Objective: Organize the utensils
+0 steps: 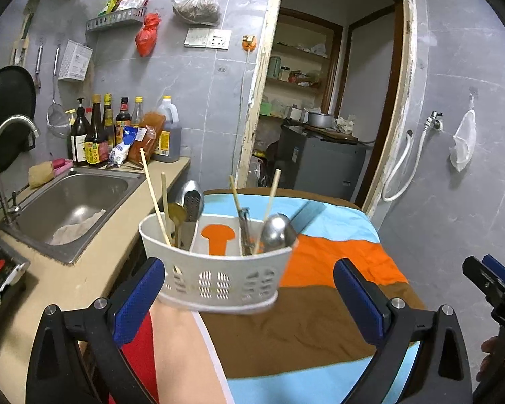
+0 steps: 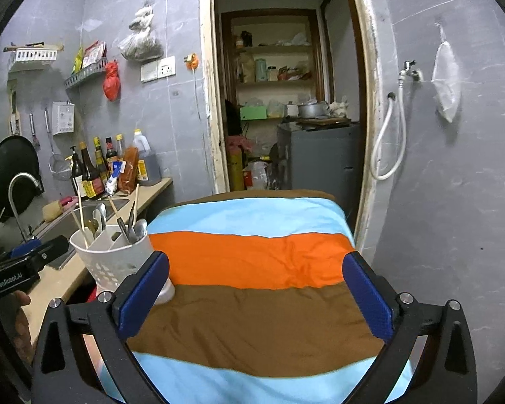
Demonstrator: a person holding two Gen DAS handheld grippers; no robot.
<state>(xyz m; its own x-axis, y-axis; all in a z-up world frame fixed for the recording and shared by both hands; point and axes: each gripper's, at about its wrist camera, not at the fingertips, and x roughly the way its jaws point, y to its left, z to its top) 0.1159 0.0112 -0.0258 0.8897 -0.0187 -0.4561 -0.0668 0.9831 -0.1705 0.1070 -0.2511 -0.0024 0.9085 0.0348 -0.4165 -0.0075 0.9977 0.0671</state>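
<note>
White plastic forms the utensil caddy (image 1: 215, 269), a slotted holder with three compartments that stands at the near left corner of a striped cloth (image 2: 252, 259) in blue, orange and brown bands. Its left compartment holds two pale chopsticks (image 1: 153, 195), a brass-coloured spoon (image 1: 177, 213) and a steel spoon (image 1: 192, 198). The middle compartment shows only the orange cloth through an opening in its back wall. The right compartment holds two more chopsticks (image 1: 272, 192), a dark-handled tool that is too small to name, and a steel ladle (image 1: 277, 230) with its bowl up.

Just near of the caddy hangs the left gripper (image 1: 249, 296), its blue-padded jaws spread wide on either side of the holder and touching nothing. To the right, the right gripper (image 2: 257, 289) hangs over the brown band of the cloth, jaws likewise spread apart with nothing between them.

Left of the cloth runs a beige counter (image 1: 84, 279) with a steel sink (image 1: 74, 202), a curved faucet (image 1: 6, 155) and a cluster of sauce bottles (image 1: 97, 134) at the far end against the grey tiled wall. Beyond the cloth, a doorway (image 2: 279, 101) gives onto shelves.
</note>
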